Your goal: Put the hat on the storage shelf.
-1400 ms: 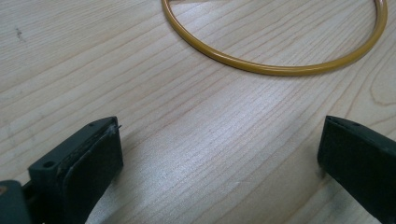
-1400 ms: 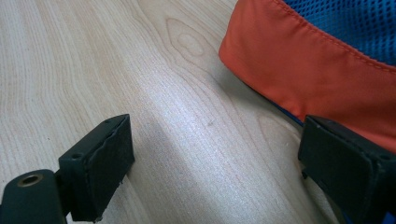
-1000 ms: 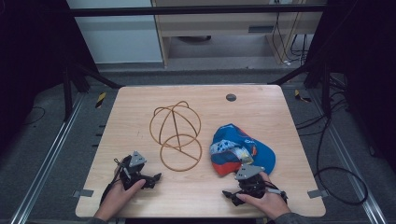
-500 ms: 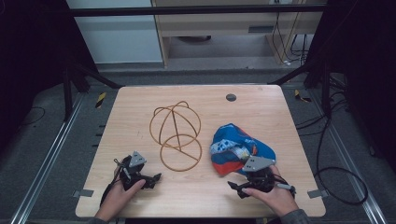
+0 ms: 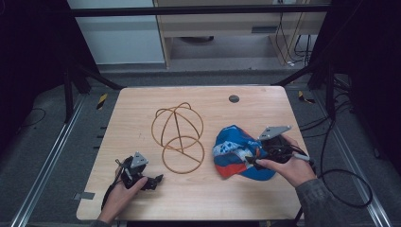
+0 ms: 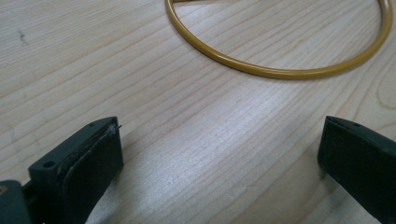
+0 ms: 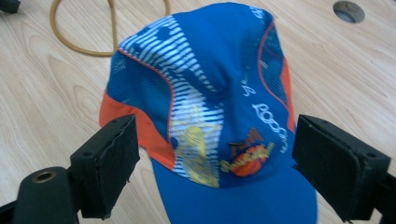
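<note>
A blue cap (image 5: 234, 151) with orange sides and white stripes lies on the wooden table (image 5: 265, 109), right of centre. My right gripper (image 5: 253, 158) hovers over its brim, open, jaws wide on either side of the cap (image 7: 210, 116). A gold wire hat stand (image 5: 178, 137), a dome on a ring base, stands at the table's middle. My left gripper (image 5: 158, 179) rests near the front left edge, open, pointing toward the stand's ring base (image 6: 280, 70), with bare wood between its jaws.
A round dark grommet hole (image 5: 233, 99) sits at the table's back right and appears as the same hole (image 7: 349, 10) in the right gripper view. A cable (image 5: 331, 184) trails off the right side. Dark frame bars stand around the table.
My right gripper has moved up from the front edge and to the right, over the cap's brim. The left gripper has stayed put.
</note>
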`<state>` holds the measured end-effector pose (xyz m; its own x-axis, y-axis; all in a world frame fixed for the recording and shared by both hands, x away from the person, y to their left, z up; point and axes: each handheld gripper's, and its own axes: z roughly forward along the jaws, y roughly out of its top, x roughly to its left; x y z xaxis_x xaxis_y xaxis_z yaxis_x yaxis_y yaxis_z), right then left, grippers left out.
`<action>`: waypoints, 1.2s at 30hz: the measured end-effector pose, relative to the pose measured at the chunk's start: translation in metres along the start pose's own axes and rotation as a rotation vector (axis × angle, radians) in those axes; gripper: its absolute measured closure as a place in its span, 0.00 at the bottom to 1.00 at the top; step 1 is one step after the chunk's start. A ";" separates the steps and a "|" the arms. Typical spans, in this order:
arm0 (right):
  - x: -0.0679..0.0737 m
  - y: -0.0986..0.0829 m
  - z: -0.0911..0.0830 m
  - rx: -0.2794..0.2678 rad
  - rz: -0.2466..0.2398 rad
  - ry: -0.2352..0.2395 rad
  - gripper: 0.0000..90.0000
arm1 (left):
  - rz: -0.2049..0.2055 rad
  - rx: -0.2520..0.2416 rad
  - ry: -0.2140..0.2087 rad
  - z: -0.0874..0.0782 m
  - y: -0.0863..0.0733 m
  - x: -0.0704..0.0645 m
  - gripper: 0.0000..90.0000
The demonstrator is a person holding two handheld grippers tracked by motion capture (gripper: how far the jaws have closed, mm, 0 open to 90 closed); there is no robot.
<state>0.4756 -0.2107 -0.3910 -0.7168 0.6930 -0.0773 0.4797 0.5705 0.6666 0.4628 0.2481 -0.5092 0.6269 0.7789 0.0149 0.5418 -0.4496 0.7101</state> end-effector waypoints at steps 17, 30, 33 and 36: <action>-0.016 0.030 0.010 0.059 -0.015 0.106 0.14 | -0.037 0.001 0.044 0.002 0.002 0.000 0.00; -0.012 0.036 0.013 0.101 -0.038 0.087 0.24 | -0.026 -0.001 0.030 0.003 0.003 0.002 0.00; -0.014 0.039 0.019 0.126 -0.050 0.091 0.27 | -0.024 0.000 0.029 0.003 0.003 0.002 0.00; -0.016 0.040 0.024 0.145 -0.071 0.099 0.30 | -0.025 0.000 0.029 0.003 0.003 0.002 0.00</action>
<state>0.5189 -0.1881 -0.3809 -0.7944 0.6059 -0.0423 0.4887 0.6789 0.5479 0.4676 0.2471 -0.5091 0.5966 0.8023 0.0180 0.5571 -0.4301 0.7104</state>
